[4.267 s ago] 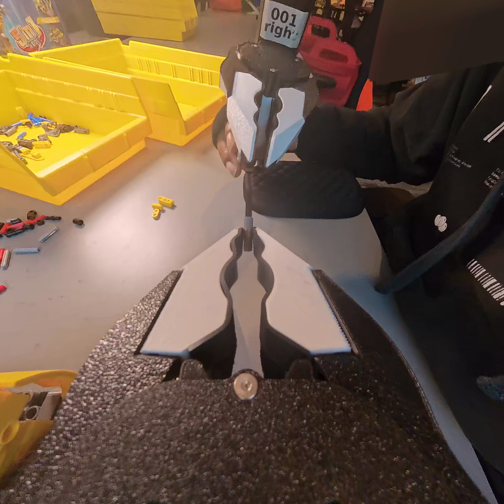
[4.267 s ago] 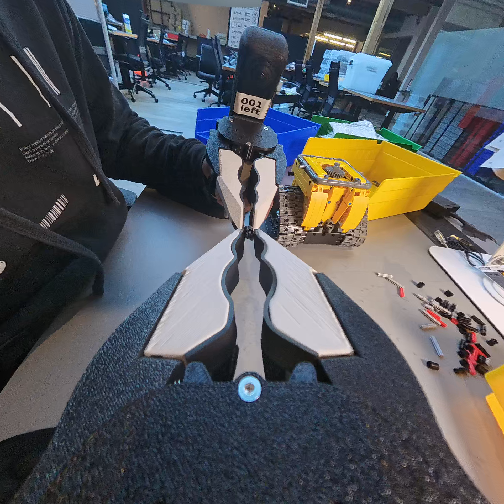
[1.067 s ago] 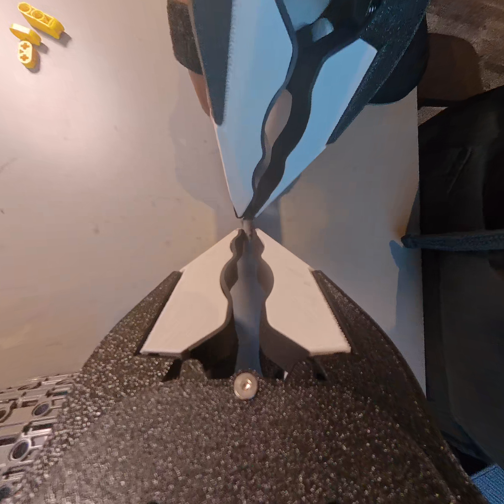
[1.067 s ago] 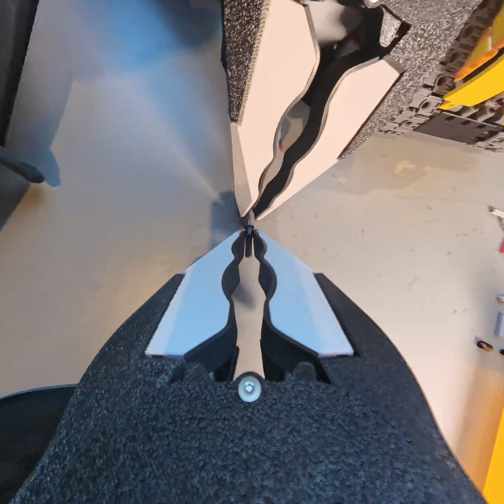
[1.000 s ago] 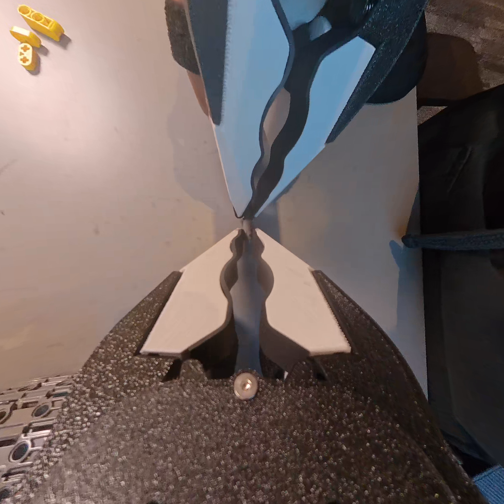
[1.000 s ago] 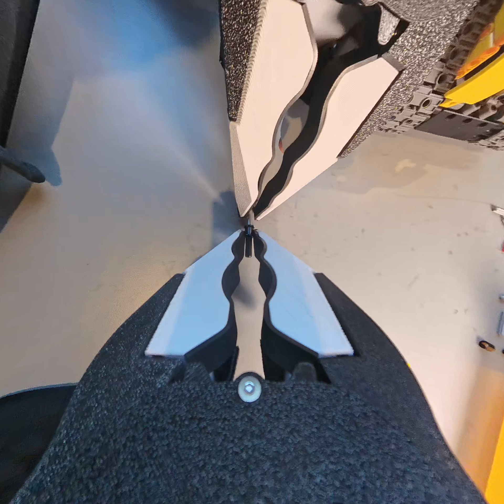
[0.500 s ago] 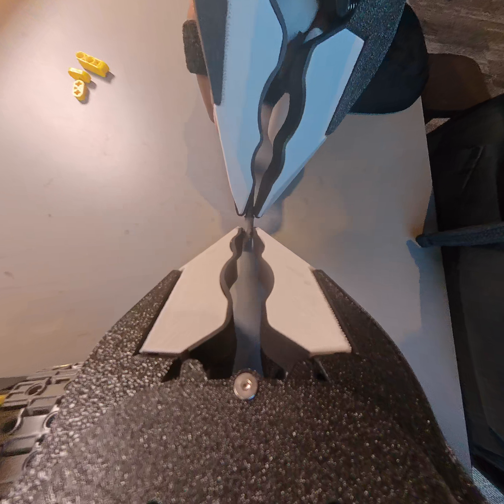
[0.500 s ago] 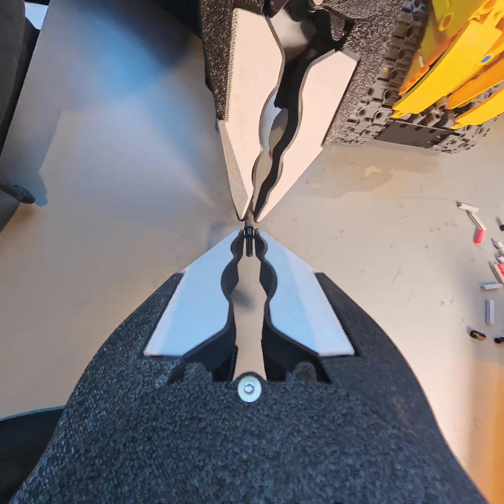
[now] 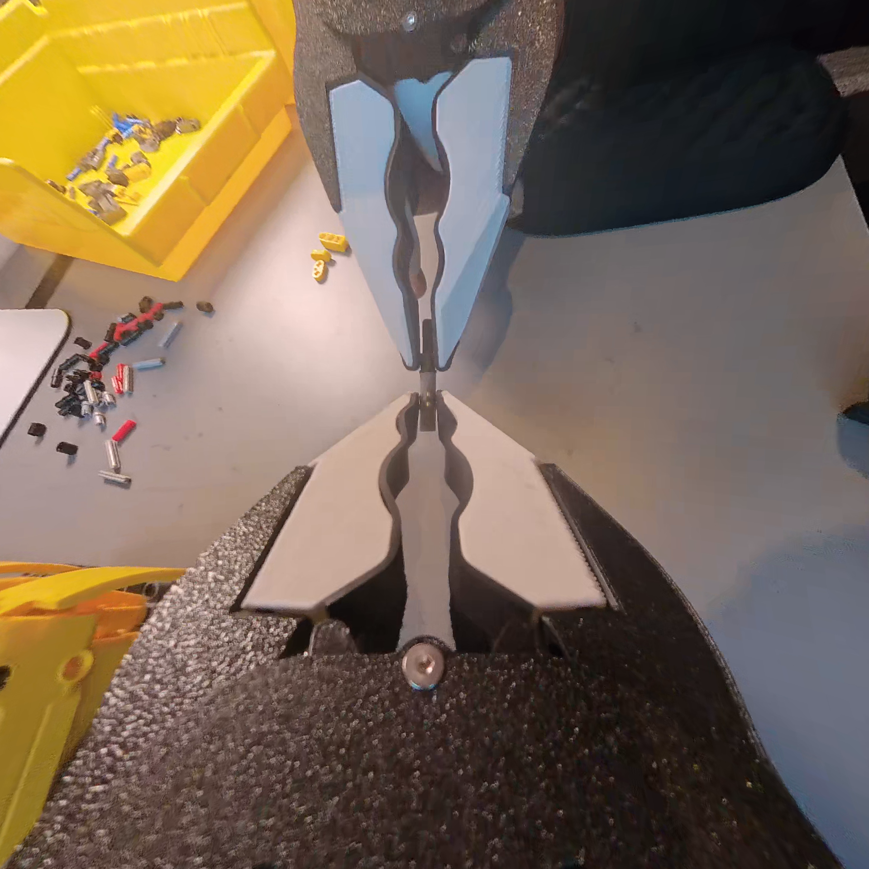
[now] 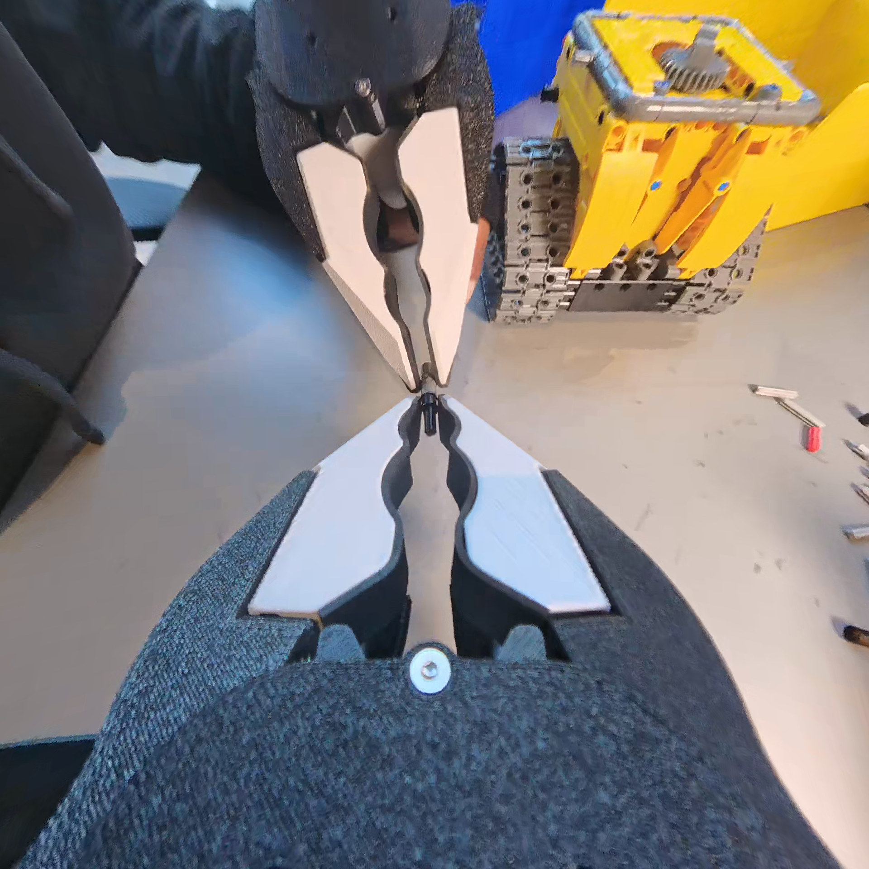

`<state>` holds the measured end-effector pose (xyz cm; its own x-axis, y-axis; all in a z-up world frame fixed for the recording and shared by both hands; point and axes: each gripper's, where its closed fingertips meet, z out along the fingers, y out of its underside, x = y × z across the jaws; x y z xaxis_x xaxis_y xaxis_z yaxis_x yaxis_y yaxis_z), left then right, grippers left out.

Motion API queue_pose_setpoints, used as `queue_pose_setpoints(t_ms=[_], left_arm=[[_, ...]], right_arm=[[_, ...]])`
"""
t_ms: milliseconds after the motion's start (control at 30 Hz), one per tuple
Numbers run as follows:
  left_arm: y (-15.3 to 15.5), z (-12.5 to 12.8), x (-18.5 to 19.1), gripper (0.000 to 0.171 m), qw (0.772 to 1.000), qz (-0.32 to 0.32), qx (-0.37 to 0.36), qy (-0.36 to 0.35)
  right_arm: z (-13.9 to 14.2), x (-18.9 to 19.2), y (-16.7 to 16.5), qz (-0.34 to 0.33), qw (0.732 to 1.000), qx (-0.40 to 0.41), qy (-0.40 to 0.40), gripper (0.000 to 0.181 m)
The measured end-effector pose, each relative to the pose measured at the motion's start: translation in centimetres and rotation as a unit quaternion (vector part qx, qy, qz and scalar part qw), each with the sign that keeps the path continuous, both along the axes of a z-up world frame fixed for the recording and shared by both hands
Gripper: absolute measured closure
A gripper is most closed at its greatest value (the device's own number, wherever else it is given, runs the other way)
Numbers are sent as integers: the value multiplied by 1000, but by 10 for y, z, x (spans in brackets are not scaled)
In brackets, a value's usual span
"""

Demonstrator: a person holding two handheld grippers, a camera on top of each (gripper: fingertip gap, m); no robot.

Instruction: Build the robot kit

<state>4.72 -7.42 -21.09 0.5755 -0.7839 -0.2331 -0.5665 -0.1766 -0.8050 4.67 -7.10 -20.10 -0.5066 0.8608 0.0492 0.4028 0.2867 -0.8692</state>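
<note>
Grippers meet tip to tip above grey tabletop (image 9: 658,329): left gripper (image 9: 427,405) pinching small grey pin (image 9: 427,382), right gripper (image 10: 427,408) pinching short black peg (image 10: 428,414); keeping both coaxial seems wise.

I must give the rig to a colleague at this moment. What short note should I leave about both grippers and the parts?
Left gripper: fingers shut on a small grey pin, held above the table.
Right gripper: fingers shut on a small black pin, facing the left one tip to tip.
The pins meet end to end; whether they are fully pushed together cannot be told.
Nearby: yellow tracked model, yellow bin, loose small parts.
</note>
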Motion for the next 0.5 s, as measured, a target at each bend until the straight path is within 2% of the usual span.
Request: queue_pose_setpoints(t_ms=[133, 367, 500], left_arm=[[2, 6, 0, 165, 1000, -1, 15, -15], [4, 1, 0, 165, 1000, 5, 10, -2], [7, -1, -6, 165, 1000, 19, 7, 4]], right_arm=[[8, -1, 1, 11, 999, -45, 22, 174], [1, -1, 5, -6, 999, -21, 38, 174], [1, -3, 16, -31, 998, 23, 54, 171]])
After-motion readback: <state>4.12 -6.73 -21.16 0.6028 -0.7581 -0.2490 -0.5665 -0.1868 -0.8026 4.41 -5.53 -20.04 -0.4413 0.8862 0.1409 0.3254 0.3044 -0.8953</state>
